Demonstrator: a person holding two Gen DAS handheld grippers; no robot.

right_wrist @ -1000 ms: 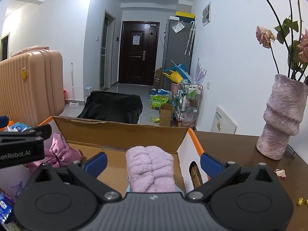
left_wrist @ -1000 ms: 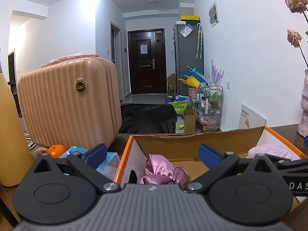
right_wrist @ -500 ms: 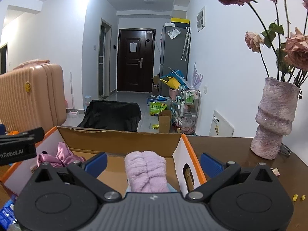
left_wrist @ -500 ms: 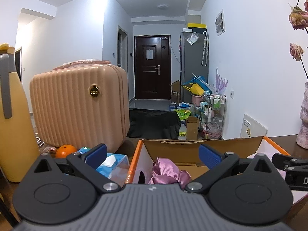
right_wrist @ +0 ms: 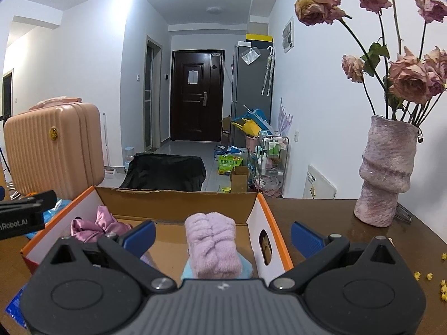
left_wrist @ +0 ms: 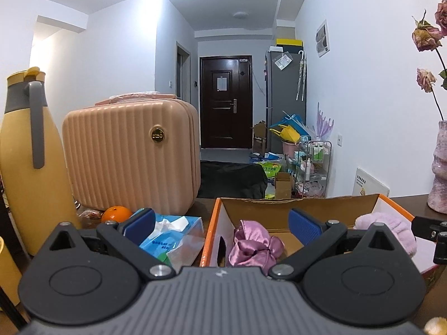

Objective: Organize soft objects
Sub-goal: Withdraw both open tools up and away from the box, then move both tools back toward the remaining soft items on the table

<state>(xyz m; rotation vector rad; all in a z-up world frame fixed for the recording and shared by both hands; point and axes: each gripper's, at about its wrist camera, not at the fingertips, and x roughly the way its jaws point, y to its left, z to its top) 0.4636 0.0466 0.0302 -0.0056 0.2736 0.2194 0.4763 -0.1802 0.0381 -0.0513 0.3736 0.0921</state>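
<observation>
Both soft items are already laid in the cardboard box [right_wrist: 178,198] on the worktop [right_wrist: 329,223]: the satin scrunchie [left_wrist: 252,247] at its left end, the fluffy purple towel [right_wrist: 213,247] at its right. The left hand-held gripper [left_wrist: 220,224] and right hand-held gripper [right_wrist: 223,236] are held wide and empty, apparently so nothing is disturbed.
</observation>
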